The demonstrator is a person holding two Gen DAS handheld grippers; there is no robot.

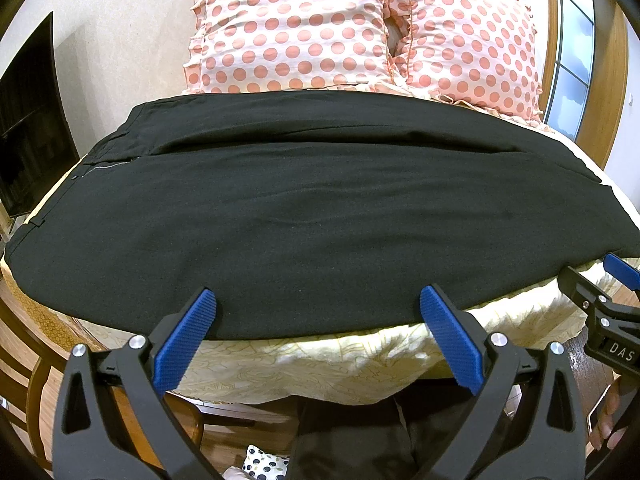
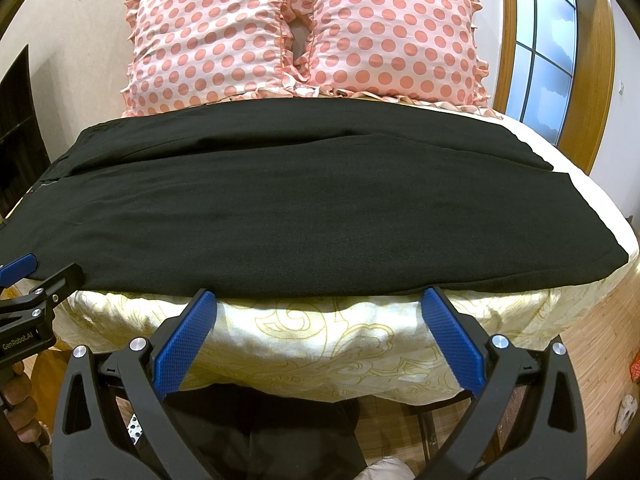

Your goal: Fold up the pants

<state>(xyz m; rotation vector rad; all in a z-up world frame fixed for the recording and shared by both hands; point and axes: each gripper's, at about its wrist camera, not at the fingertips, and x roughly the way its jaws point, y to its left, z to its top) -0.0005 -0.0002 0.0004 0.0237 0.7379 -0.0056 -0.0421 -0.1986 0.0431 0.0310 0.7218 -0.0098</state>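
Observation:
Black pants [image 1: 304, 208] [image 2: 304, 208] lie spread flat across the bed, waistband and zipper at the left, leg ends at the right. One leg lies behind the other, with a long seam between them. My left gripper [image 1: 318, 300] stands open at the pants' near edge, with its blue fingertips [image 1: 204, 304] just over the hem and nothing between them. My right gripper [image 2: 319, 302] is open too, hovering just short of the near edge above the bedspread. Each gripper shows at the side of the other's view.
Two pink polka-dot pillows [image 1: 296, 28] [image 2: 392, 36] stand behind the pants. A cream patterned bedspread [image 2: 320, 344] hangs over the bed's front edge. A dark screen [image 1: 28, 128] stands at the left, and a wood-framed window [image 2: 544, 40] at the right. Wooden floor lies below.

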